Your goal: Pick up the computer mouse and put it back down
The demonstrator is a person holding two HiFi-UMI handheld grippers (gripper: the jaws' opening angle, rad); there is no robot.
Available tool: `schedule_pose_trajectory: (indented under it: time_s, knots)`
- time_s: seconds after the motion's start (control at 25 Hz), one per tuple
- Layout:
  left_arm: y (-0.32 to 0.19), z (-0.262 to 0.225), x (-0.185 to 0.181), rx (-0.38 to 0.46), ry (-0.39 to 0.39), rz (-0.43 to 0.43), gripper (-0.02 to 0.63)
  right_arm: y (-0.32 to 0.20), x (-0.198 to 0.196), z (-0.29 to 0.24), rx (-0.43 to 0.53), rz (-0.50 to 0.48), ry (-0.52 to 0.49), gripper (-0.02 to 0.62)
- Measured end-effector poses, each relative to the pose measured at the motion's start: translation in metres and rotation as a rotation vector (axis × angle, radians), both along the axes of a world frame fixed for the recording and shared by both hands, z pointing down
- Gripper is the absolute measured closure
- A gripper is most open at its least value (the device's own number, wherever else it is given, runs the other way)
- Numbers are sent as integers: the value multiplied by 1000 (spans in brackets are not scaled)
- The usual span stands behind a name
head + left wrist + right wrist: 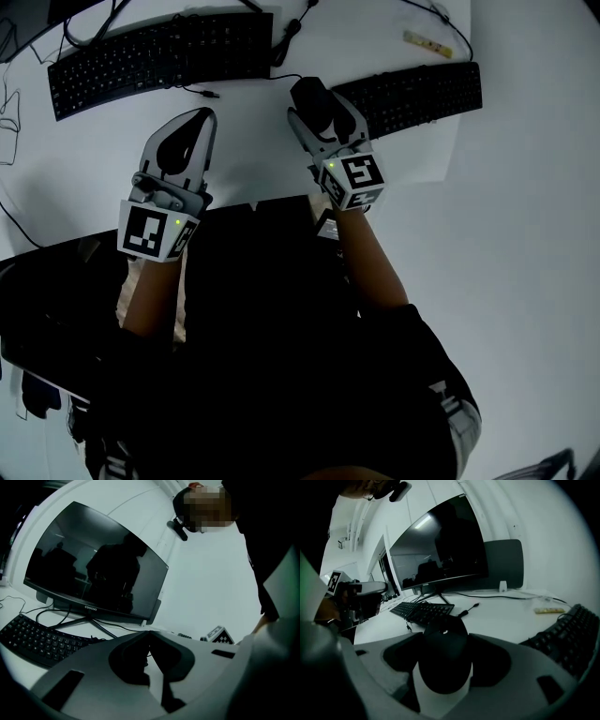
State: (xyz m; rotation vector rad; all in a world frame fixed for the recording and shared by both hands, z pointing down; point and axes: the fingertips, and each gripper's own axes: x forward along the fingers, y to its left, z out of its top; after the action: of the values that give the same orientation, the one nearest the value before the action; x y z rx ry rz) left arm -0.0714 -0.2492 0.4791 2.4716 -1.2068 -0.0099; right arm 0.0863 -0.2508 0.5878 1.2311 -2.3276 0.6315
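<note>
R gripper [323,111] jaws clamped on black mouse [443,658], at white desk [253,141]. L gripper [195,117] jaws together, empty. Ahead of L: keyboard [159,56], monitor [93,564] beyond.

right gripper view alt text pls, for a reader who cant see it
A black computer mouse sits gripped between the jaws of the right gripper at a white desk. Behind it are a black keyboard and a dark monitor; a second keyboard runs along the right edge.
</note>
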Motion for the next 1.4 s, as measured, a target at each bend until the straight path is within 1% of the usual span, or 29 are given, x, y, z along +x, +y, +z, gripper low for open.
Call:
schedule_pose_trajectory:
  time_s: [0.2, 0.36, 0.6, 0.8, 0.92, 1.04, 1.2, 1.32, 1.4]
  knots:
    - [9, 16, 13, -34, 8, 36, 612, 11, 2, 23, -41, -7, 55, 285]
    - [12, 22, 16, -53, 13, 46, 612, 17, 0, 38, -59, -29, 125, 285]
    - [15, 23, 10, -58, 15, 40, 612, 21, -5, 52, -76, -48, 173, 285]
    - [18, 23, 6, -55, 12, 33, 612, 22, -5, 56, -70, -63, 227, 285]
    - [20, 20, 8, -43, 16, 40, 612, 22, -5, 57, -71, -66, 241, 285]
    - [24, 17, 9, -40, 3, 41, 612, 23, -7, 58, -83, -83, 233, 285]
    - [27, -2, 16, -7, 5, 44, 612, 25, -10, 48, -105, -108, 173, 276]
    - [26, -25, 21, 19, 5, 41, 612, 19, -6, 11, -55, -90, 99, 276]
    - [24, -42, 22, 33, 5, 33, 612, 13, -3, -27, -4, -83, 11, 278]
